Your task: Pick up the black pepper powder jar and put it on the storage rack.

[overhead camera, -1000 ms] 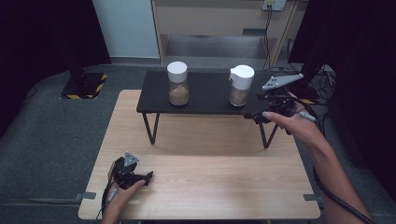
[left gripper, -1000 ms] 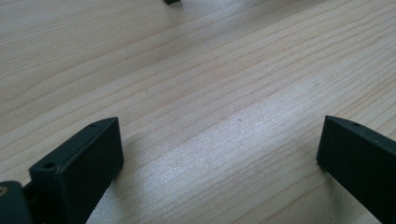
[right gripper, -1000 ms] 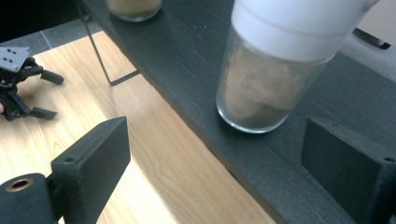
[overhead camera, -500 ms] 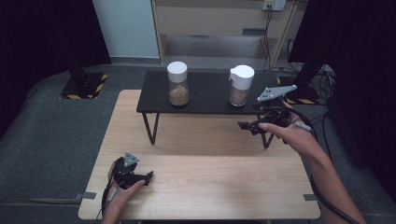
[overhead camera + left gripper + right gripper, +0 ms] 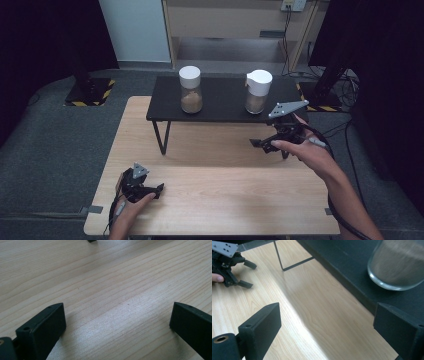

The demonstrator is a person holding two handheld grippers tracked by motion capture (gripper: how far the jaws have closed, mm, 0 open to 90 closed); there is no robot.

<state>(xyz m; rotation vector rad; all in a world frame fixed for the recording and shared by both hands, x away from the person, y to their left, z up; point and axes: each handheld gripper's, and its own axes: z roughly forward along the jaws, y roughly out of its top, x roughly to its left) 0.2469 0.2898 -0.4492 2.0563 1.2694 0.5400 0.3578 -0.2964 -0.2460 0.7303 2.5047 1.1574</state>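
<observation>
Right gripper (image 5: 262, 144) hovering in front of the shelf (image 5: 225, 107), jaws wide and empty.

The nearest jar (image 5: 258, 91) is standing on the shelf just beyond it; the left gripper (image 5: 152, 190) is resting on the table (image 5: 225, 190), jaws gaping, gripping nothing.

Left jar (image 5: 190, 89) on black shelf (image 5: 220, 106)
</observation>
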